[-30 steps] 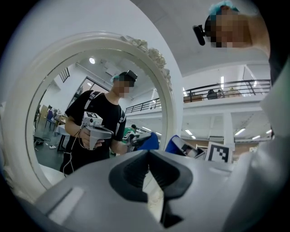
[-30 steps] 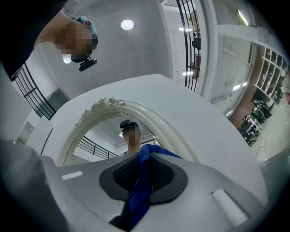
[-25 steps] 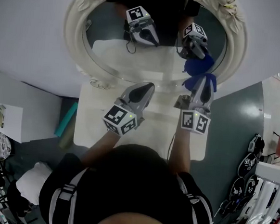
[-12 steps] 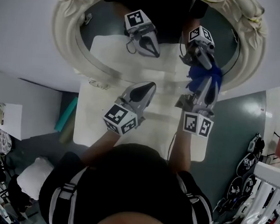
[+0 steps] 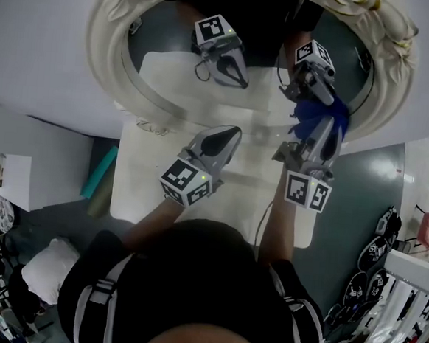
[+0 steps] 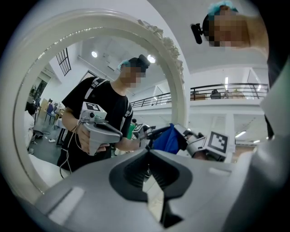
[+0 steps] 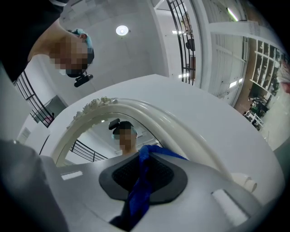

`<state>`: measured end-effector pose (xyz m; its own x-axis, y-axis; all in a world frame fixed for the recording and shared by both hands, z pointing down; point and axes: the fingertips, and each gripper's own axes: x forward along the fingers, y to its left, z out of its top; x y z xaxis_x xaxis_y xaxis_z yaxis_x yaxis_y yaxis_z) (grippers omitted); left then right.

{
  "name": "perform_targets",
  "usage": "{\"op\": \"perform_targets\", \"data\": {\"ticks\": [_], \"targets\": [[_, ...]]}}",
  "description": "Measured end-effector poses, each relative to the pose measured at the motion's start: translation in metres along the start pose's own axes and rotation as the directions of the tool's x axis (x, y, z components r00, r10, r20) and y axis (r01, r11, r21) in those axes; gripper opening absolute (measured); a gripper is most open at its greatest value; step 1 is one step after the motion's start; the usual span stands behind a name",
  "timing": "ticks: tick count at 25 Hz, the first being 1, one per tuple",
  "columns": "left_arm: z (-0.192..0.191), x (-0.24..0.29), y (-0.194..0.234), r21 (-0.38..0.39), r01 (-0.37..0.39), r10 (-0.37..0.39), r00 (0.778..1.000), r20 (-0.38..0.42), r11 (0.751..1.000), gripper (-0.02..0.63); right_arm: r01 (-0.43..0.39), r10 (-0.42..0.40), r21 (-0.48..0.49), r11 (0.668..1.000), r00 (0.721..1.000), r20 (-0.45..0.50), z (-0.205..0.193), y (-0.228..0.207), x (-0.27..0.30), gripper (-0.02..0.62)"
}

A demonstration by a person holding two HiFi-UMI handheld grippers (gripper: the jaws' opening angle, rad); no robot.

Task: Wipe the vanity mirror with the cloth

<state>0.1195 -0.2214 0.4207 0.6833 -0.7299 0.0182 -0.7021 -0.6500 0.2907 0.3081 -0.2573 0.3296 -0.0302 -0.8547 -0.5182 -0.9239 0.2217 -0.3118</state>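
The oval vanity mirror, in a white ornate frame [image 5: 105, 55], stands at the back of a white table [image 5: 135, 190]. My right gripper [image 5: 323, 131] is shut on a blue cloth [image 5: 315, 117], which presses on the glass near the lower right rim. In the right gripper view the cloth [image 7: 140, 190] hangs between the jaws of the right gripper [image 7: 147, 156], under the frame [image 7: 149, 113]. My left gripper [image 5: 228, 135] hovers over the table before the mirror's bottom edge, shut and holding nothing. In the left gripper view the left gripper [image 6: 148, 152] faces the frame [image 6: 179, 90], and the glass reflects both grippers.
A teal object [image 5: 99, 180] leans beside the table's left edge. Shoes [image 5: 373, 268] and a white rack [image 5: 411, 308] stand on the dark floor at the right. A white bundle [image 5: 44, 265] lies at the lower left. A grey wall backs the mirror.
My right gripper has carried the cloth to the right and slightly up along the mirror's lower right edge. The left gripper has barely moved.
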Motion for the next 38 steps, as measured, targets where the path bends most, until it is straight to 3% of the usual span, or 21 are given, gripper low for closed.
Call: {"op": "perform_targets", "data": {"ticks": [29, 38], "targets": [[0.001, -0.023, 0.000, 0.009, -0.013, 0.012, 0.998, 0.067, 1.000, 0.006, -0.014, 0.014, -0.014, 1.000, 1.000, 0.024, 0.023, 0.008, 0.018, 0.038], [0.030, -0.043, 0.007, 0.013, -0.024, 0.023, 0.996, 0.091, 1.000, 0.006, -0.048, 0.049, -0.034, 0.998, 0.998, 0.025, 0.043, 0.042, 0.048, 0.040]]}}
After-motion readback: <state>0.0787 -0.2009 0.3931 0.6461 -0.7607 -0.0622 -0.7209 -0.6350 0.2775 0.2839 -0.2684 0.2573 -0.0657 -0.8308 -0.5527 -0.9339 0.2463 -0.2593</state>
